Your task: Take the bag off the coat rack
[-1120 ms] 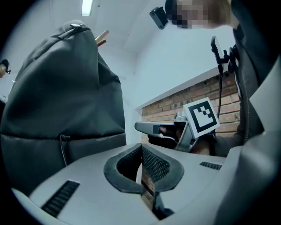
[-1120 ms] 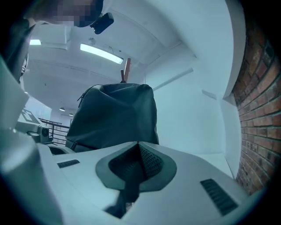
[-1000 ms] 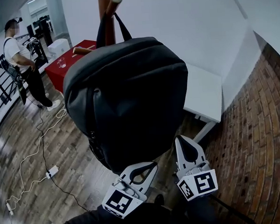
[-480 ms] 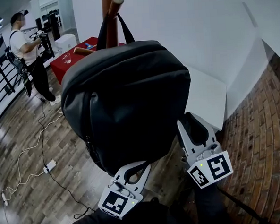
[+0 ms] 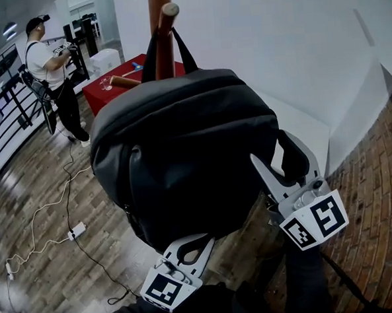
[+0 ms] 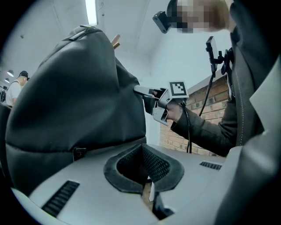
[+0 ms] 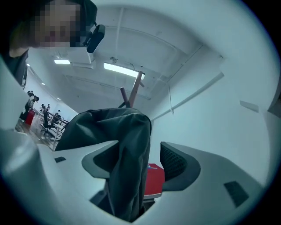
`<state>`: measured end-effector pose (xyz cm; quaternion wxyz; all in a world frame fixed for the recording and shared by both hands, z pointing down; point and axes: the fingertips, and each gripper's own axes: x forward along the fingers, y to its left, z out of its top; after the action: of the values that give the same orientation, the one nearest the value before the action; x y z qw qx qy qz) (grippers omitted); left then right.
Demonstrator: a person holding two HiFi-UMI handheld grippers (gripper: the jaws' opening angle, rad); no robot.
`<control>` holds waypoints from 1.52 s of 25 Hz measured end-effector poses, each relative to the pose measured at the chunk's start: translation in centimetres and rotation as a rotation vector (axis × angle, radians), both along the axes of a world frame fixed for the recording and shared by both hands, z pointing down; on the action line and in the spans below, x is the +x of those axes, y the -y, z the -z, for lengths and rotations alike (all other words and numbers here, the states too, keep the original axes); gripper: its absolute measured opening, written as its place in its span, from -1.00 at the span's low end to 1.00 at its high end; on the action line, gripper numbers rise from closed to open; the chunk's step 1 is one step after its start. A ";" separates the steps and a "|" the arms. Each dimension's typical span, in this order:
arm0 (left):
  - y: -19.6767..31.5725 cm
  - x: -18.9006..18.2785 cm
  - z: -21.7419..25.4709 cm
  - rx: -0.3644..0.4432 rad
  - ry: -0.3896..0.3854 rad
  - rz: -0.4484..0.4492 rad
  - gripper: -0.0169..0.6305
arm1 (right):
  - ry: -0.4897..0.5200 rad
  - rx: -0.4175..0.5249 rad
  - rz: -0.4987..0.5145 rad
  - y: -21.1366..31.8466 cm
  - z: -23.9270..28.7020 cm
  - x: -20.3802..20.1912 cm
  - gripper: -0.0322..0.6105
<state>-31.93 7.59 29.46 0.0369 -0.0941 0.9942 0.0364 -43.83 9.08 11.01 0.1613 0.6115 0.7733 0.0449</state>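
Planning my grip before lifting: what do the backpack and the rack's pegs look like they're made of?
Backpack: probably woven synthetic fabric, dark grey and matte; it creases softly. Pegs: likely wood, reddish-brown and smooth, with rounded ends.

Pale grey left hand-held gripper [image 6: 142,151] and right hand-held gripper [image 5: 268,147], each bearing a white cube [image 5: 316,221] with black square markers. Behind the right hand-held gripper are a dark sleeve [image 6: 206,129] and a black cable [image 6: 189,136].
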 end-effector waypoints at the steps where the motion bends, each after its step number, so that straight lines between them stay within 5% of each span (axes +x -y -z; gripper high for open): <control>1: 0.2 0.0 0.0 -0.008 0.000 -0.005 -0.92 | 0.006 -0.003 0.020 -0.3 0.7 0.1 -0.03; 13: -0.4 -0.5 -0.1 -0.002 -0.006 -0.002 -0.92 | 0.077 -0.007 0.195 -3.4 3.3 0.5 -0.02; 24: -0.3 0.6 0.3 -0.006 0.000 -0.005 -0.92 | 0.069 -0.023 0.259 -3.7 2.9 1.8 -0.71; 33: -4.8 5.5 3.9 0.115 0.030 0.171 -0.92 | 0.069 -0.033 0.264 -3.3 3.5 2.3 -0.78; 38: -10.0 9.8 8.3 0.137 0.155 0.336 -0.92 | 0.059 -0.033 0.268 -3.2 3.3 2.5 -0.78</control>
<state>-22.13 17.60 21.14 0.1252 0.0733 0.9853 0.0899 -41.37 12.24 7.68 0.1986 0.7051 0.6801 0.0281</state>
